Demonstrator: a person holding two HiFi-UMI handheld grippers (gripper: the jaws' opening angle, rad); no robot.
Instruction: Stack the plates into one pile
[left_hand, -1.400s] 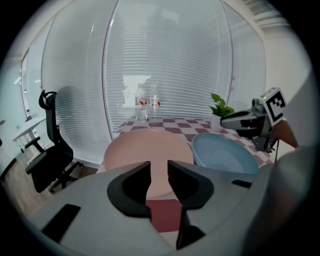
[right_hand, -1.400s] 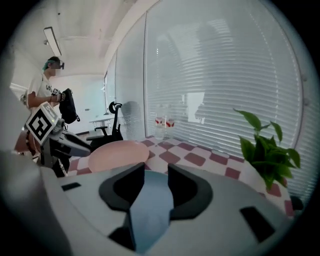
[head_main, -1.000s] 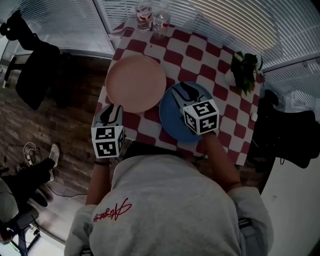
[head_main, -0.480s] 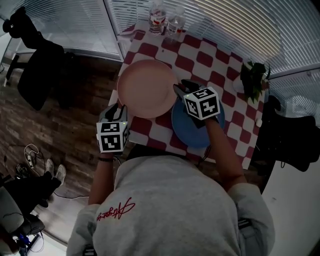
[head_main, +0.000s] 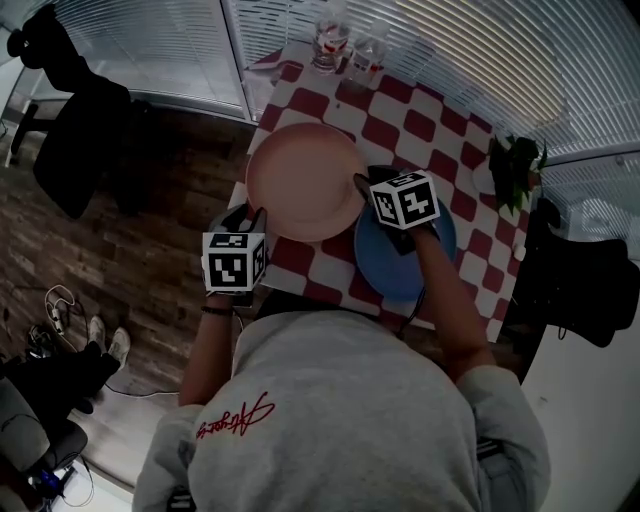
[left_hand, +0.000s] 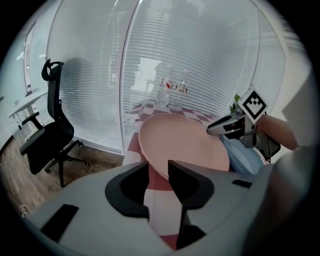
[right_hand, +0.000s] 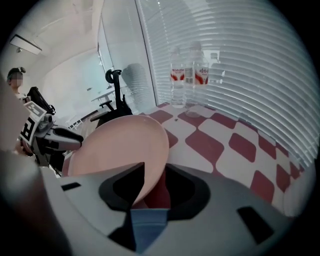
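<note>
Count on record. Round plates: two, being one salmon-pink plate (head_main: 305, 180) and one blue plate (head_main: 380, 265) at its 4 o'clock. Hand-held grippers bearing marker cubes: two, the left gripper (head_main: 245, 215) and the right gripper (head_main: 365, 182). Of the clear plastic bottles with red labels (head_main: 332, 40), at least two stand at the table's 12 o'clock; exact number not determinable. One table with red-and-white chequered cloth (head_main: 400, 120). One potted green plant (head_main: 515, 160), at its 2 o'clock. One black office chair (left_hand: 50, 130).

Left gripper (head_main: 245, 214), centre-left, tilts steeply down, jaws apart and just opening wider, with the pink plate (head_main: 300, 178)'s rim at their gap, unpinched. Right gripper (head_main: 362, 181), at centre, holds its jaws wide astride the opposite rim.
</note>
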